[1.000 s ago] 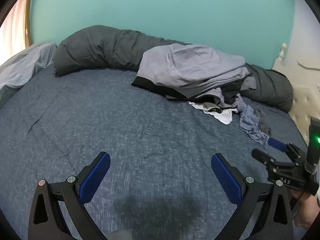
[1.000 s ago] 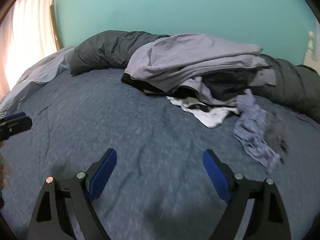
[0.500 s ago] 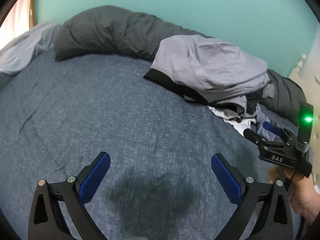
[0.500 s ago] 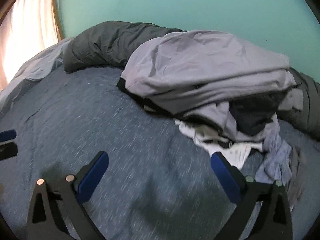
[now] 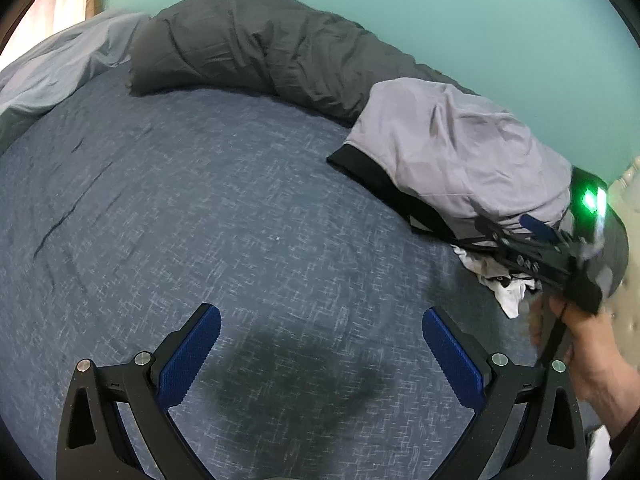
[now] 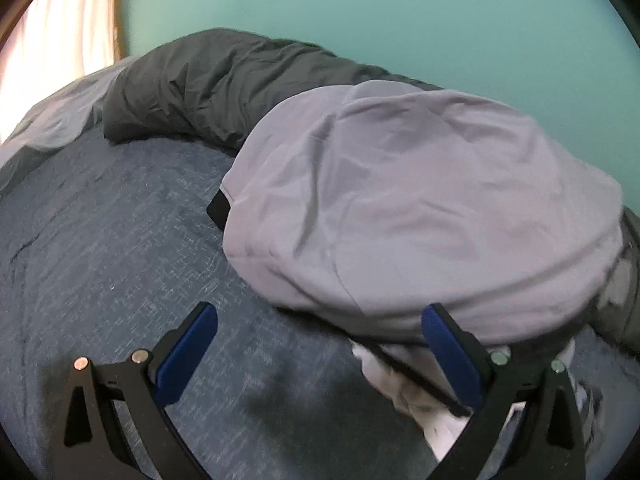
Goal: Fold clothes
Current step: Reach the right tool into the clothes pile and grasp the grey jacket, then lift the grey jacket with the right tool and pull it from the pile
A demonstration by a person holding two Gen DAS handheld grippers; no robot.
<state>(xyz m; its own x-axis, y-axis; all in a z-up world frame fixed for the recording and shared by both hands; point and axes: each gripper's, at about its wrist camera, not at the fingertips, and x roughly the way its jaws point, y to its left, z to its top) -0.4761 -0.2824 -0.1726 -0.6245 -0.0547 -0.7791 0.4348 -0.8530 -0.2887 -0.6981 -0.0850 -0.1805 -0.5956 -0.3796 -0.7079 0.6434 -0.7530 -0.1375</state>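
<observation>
A pile of clothes lies at the far right of the blue bed. On top is a light grey garment (image 5: 456, 148) (image 6: 420, 216) with a black band (image 5: 384, 184) under its near edge. A white garment (image 5: 504, 284) (image 6: 404, 380) sticks out below it. My right gripper (image 6: 320, 344) is open right at the pile's near edge, its right finger in front of the grey cloth, nothing between the pads. In the left wrist view the right gripper (image 5: 516, 228), held in a hand (image 5: 584, 344), points into the pile. My left gripper (image 5: 320, 344) is open over bare sheet.
A dark grey rolled duvet (image 5: 256, 52) (image 6: 208, 80) runs along the teal wall behind the pile. A pale blue sheet (image 5: 52, 72) is bunched at the far left by a bright curtain (image 6: 52, 36). A cream padded headboard (image 5: 628, 240) stands at the right.
Both grippers have moved toward the clothes pile, which now looms much larger in the right wrist view. The right gripper went from over bare sheet to the pile's edge.
</observation>
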